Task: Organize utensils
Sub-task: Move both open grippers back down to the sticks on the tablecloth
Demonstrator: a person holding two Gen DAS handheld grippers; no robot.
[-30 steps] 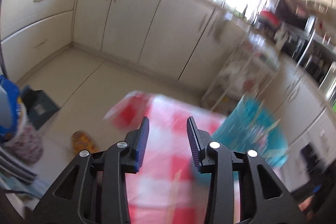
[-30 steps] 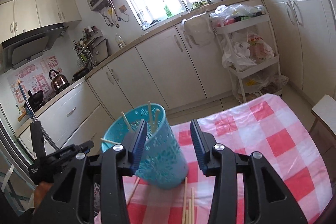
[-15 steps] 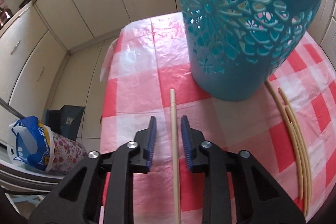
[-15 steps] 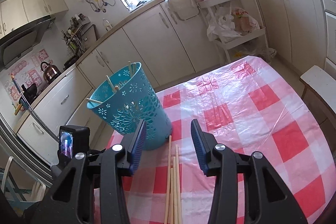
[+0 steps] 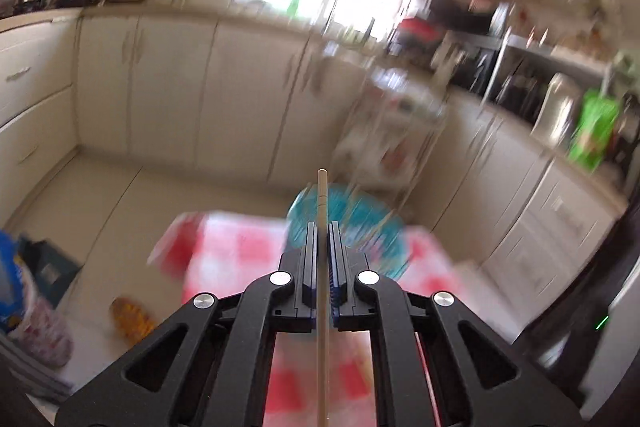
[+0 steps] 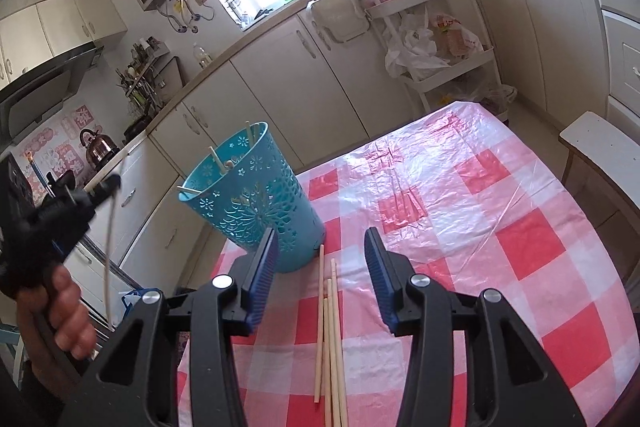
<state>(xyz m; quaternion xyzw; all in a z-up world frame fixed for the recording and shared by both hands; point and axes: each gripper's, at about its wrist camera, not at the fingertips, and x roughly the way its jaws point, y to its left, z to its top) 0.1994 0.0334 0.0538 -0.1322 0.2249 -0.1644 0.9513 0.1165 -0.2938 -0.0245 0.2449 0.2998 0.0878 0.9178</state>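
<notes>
Wooden chopstick [image 5: 322, 211] sits clamped in the closed left gripper [image 5: 321, 227], above the teal perforated basket [image 6: 256, 199]. The right gripper [image 6: 320, 251] gapes wide and empty over loose chopsticks [image 6: 330, 327] on the checked tablecloth [image 6: 500, 227].

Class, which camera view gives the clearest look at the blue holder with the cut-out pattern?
The right wrist view. There the blue holder stands sharp and whole on the checked tablecloth, with chopsticks inside. In the left wrist view it is only a blurred blue patch behind the left gripper and its held chopstick.
</notes>
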